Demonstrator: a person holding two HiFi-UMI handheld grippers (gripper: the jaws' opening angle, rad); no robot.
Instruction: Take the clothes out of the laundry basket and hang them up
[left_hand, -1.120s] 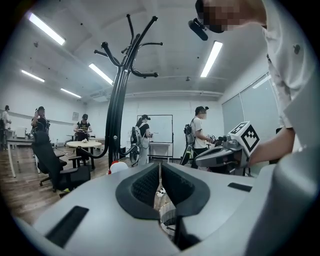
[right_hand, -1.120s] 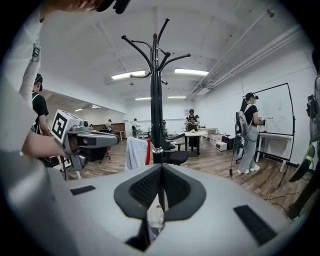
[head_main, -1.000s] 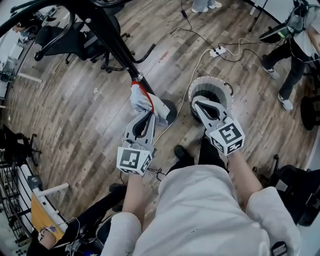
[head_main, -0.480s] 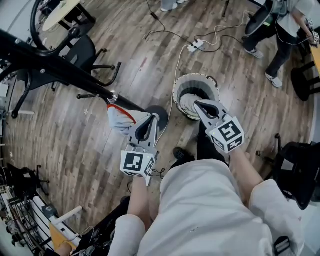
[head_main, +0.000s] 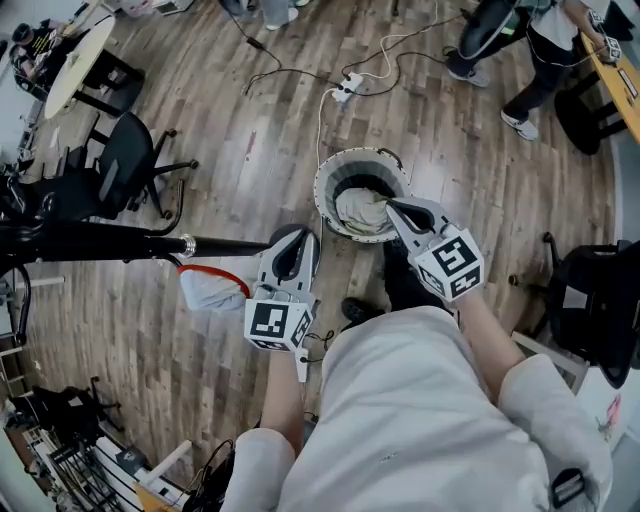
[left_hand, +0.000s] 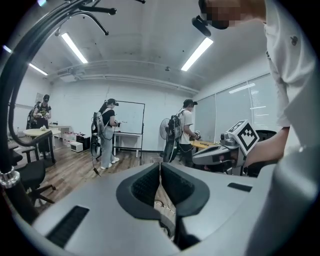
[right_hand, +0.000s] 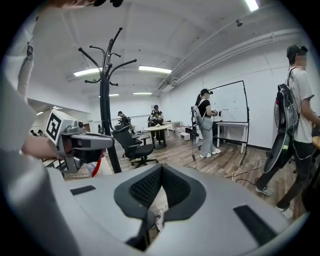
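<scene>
While I hold both grippers low over the wooden floor, the left gripper (head_main: 296, 238) has its jaws closed on nothing. The right gripper (head_main: 392, 208), jaws also closed and empty, is at the laundry basket's (head_main: 321, 192) rim. Clothes (head_main: 362, 210) lie inside it. One garment (head_main: 208, 290) hangs from the coat rack (head_main: 100, 240).

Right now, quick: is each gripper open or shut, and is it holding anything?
Left gripper: fingers closed, nothing between them.
Right gripper: fingers closed, nothing between them.
</scene>
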